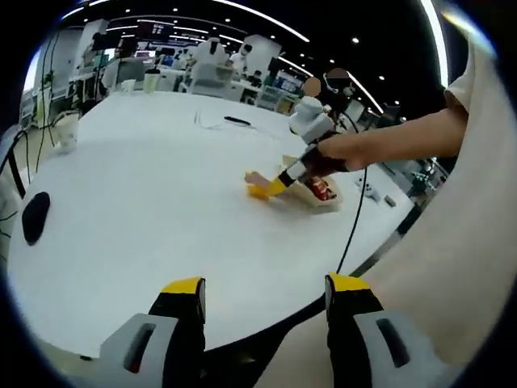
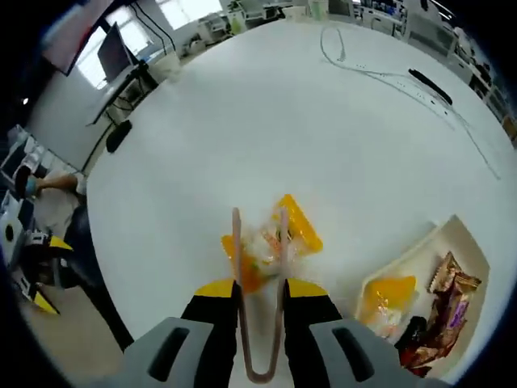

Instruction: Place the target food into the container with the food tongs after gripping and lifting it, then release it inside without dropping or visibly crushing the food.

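Observation:
A yellow-and-clear food packet [image 2: 266,238] appears to rest on the white table [image 2: 266,113], just left of the cream container tray [image 2: 456,230]. My right gripper [image 2: 258,287] is shut on pale pink food tongs [image 2: 236,242]. The tongs' two arms reach forward on either side of the packet. In the left gripper view, the right gripper [image 1: 279,184] reaches in from the right on a person's arm, its tip at the packet [image 1: 257,189] beside the tray [image 1: 327,202]. My left gripper [image 1: 262,297] is open and holds nothing, above the table's near edge.
The tray holds a yellow packet [image 2: 388,295], brown snack packs [image 2: 448,283] and a red one [image 2: 420,347]. A black mouse-like object [image 2: 118,135], a thin cable [image 2: 363,69] and a black pen-like bar [image 2: 432,85] lie far off. The left gripper [image 2: 47,273] shows beyond the table's edge.

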### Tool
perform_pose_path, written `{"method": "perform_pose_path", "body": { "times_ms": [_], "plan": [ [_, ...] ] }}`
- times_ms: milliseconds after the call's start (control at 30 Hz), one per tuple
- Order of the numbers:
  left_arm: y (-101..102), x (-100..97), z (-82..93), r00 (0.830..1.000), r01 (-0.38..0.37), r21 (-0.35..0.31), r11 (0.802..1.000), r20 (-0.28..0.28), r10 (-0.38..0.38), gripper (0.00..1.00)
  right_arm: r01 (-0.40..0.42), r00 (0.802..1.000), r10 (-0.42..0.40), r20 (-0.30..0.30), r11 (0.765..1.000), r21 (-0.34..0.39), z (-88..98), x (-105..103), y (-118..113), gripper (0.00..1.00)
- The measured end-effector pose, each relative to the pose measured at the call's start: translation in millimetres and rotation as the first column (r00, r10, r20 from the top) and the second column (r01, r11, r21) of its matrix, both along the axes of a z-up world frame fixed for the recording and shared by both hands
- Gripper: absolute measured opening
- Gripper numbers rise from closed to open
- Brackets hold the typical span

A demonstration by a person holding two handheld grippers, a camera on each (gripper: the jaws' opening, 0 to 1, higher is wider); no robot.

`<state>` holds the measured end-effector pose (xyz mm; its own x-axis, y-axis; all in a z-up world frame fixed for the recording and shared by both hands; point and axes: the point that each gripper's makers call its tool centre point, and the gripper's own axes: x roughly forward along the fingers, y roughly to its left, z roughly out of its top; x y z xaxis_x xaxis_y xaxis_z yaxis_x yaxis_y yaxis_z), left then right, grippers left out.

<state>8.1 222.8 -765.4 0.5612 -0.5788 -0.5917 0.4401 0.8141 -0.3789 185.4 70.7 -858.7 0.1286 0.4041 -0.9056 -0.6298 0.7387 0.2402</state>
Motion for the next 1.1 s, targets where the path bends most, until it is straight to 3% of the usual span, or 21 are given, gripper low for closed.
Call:
{"method": "perform_pose_path", "body": {
  "times_ms": [300, 500, 600, 733, 1100],
  "plan": [
    [-1.5, -7.8, -0.1, 1.000, 0.014, 0.013, 1.000, 0.000, -0.014, 0.60, -0.162, 0.987, 0.162, -0.006, 0.986, -0.035, 3.1, -33.8, -11.5, 0.20],
    [-3.2, -7.9, 1.3, 1.000, 0.026, 0.020, 0.999, 0.004, -0.026, 0.60, -0.349, 0.937, 0.349, -0.018, 0.935, -0.061, 5.3, -53.8, -11.6, 0.20],
    [-1.2, -5.1, 2.9, 1.000, 0.018, 0.023, 1.000, 0.011, -0.018, 0.60, -0.439, 0.898, 0.439, -0.031, 0.894, -0.089, 4.9, -62.7, -13.4, 0.20],
    [0.2, -4.7, 3.5, 1.000, 0.015, 0.027, 1.000, 0.015, -0.015, 0.60, -0.495, 0.869, 0.494, -0.039, 0.862, -0.110, 5.3, -67.8, -16.1, 0.20],
    [1.5, -7.9, 3.6, 1.000, 0.007, 0.029, 1.000, 0.019, -0.008, 0.60, -0.548, 0.837, 0.544, -0.068, 0.830, -0.102, 6.7, -79.5, -29.5, 0.20]
  ]
}}
